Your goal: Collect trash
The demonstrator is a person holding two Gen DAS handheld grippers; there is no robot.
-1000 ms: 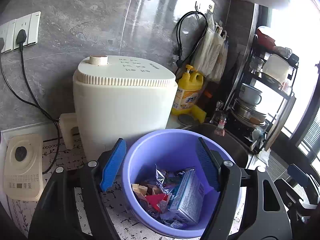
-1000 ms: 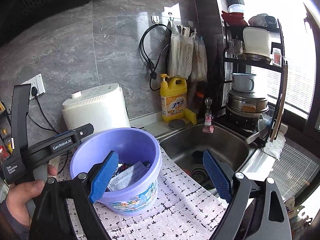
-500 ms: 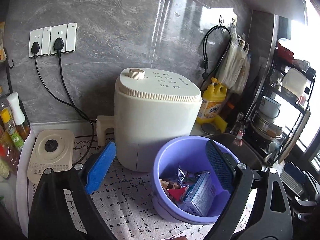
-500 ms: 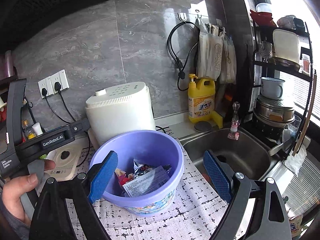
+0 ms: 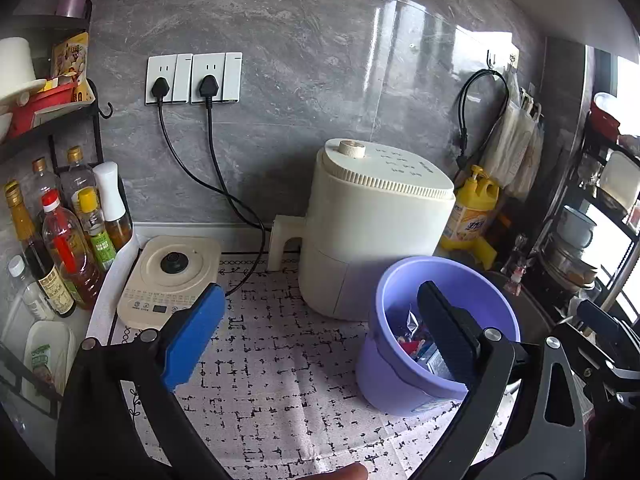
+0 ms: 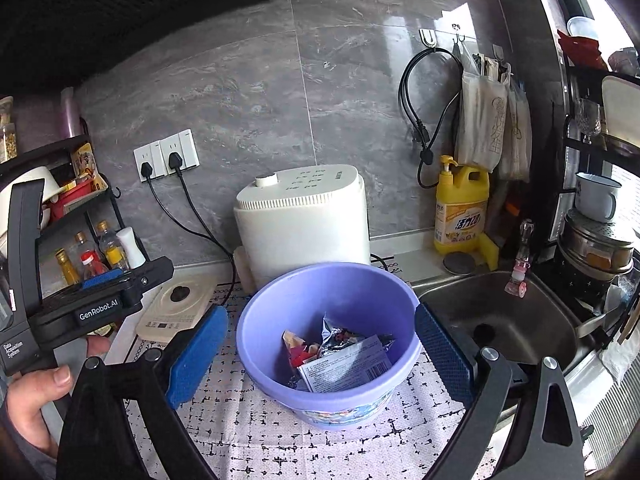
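1 purple bucket (image 6: pixel 328 344) stands upright on the patterned cloth (image 6: pixel 280 440) of the desk, mouth up, just in front of the cream appliance (image 6: pixel 304 220). Inside it lies the trash (image 6: pixel 340 360): 1 flat white packet with a barcode lies tilted, its long axis running from the bucket's front wall up toward the sink (image 6: pixel 500 320) side, with 1 silver foil wrapper and red-and-cream scraps behind it; the scraps are too jumbled to count.

The right tool (image 6: pixel 320 360) is spread wide, 1 blue pad on each side of the bucket, neither touching it. The left tool (image 5: pixel 320 340) is also spread and holds nothing; its left pad is over the cloth left of the bucket, its right pad in front of the bucket's mouth.

Left of the bucket sits 1 flat cream base (image 5: pixel 168 280), and behind it 2 black plugs (image 5: pixel 184 88) sit in the wall sockets. 1 yellow detergent bottle (image 6: pixel 460 208) stands right of the appliance.
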